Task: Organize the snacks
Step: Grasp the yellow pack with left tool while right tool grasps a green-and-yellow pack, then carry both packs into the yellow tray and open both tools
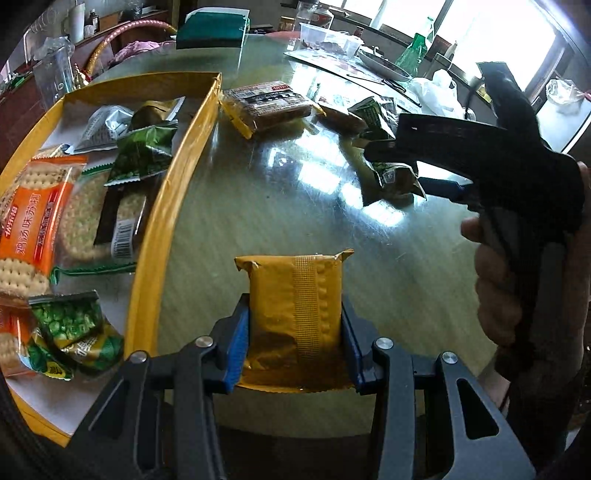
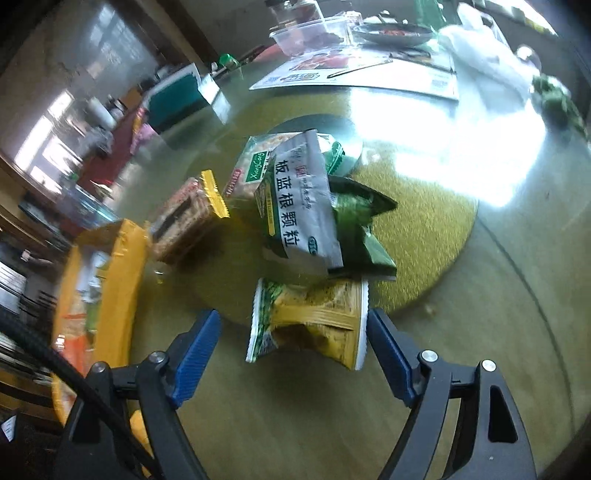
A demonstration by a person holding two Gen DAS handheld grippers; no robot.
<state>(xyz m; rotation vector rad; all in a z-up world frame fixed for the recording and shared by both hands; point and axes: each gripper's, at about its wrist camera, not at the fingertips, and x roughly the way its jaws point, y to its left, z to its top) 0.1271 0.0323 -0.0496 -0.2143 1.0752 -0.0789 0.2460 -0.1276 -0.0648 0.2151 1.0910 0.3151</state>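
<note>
My left gripper [image 1: 295, 328] is shut on a gold foil snack pack [image 1: 295, 295] and holds it above the glass table, just right of the yellow-rimmed box [image 1: 177, 162]. The box holds cracker packs [image 1: 33, 221] and green pea packets [image 1: 142, 155]. My right gripper [image 2: 293, 336] is open around a yellow-and-green snack packet [image 2: 310, 325]; the right pad is next to its edge, the left pad is apart from it. Behind it lie a white sachet [image 2: 299, 206], green packets [image 2: 362, 229] and a brown biscuit pack [image 2: 188, 218]. The right gripper also shows in the left wrist view [image 1: 406, 162].
More loose snacks lie mid-table, among them a brown biscuit pack [image 1: 266, 105]. Far side of the table holds a plastic tub [image 1: 328, 37], a plate [image 1: 384, 66], a green bottle [image 1: 413, 55], a white bag [image 1: 436, 92] and a teal box [image 1: 210, 31].
</note>
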